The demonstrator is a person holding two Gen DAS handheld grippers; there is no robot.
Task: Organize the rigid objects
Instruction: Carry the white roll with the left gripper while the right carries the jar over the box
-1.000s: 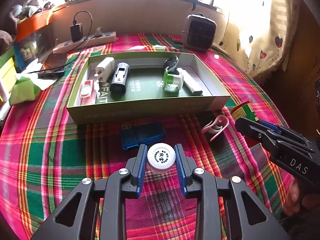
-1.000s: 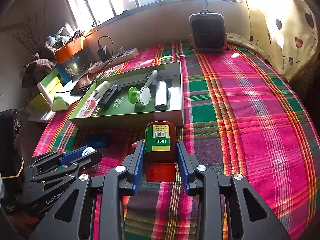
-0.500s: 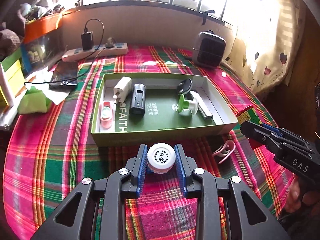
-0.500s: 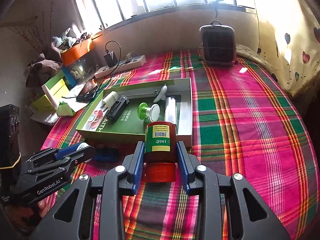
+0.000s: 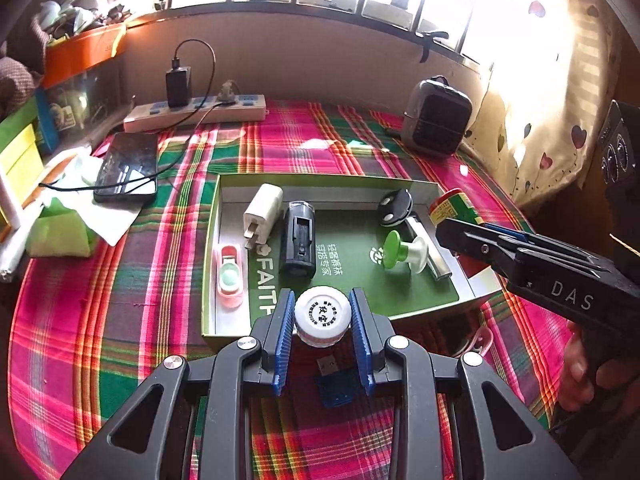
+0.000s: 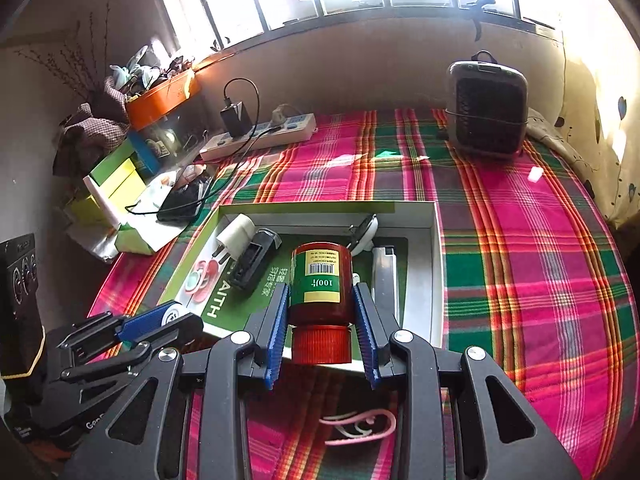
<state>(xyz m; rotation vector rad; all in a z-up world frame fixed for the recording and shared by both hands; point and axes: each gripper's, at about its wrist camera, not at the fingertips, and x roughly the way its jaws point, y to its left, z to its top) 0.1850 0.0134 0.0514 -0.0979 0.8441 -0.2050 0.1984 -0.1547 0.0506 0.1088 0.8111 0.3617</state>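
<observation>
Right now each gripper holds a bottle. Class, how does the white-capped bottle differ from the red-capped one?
1. Cap: the white-capped bottle has a white lid with a round printed stamp; the red-capped bottle has a ribbed red lid.
2. Pose: the white-capped bottle shows its cap toward the camera; the red-capped bottle lies lengthwise, cap toward the camera, base away.
3. Label: only the red-capped bottle shows a green and yellow label with a barcode.

Shared: each is clamped between blue pads, above the green tray.

Your left gripper (image 5: 323, 312) clamps a white-capped bottle (image 5: 322, 315) above the green tray's (image 5: 208, 280) near edge (right gripper (image 5: 456, 229) carries a red bottle (image 5: 452, 204)).
</observation>
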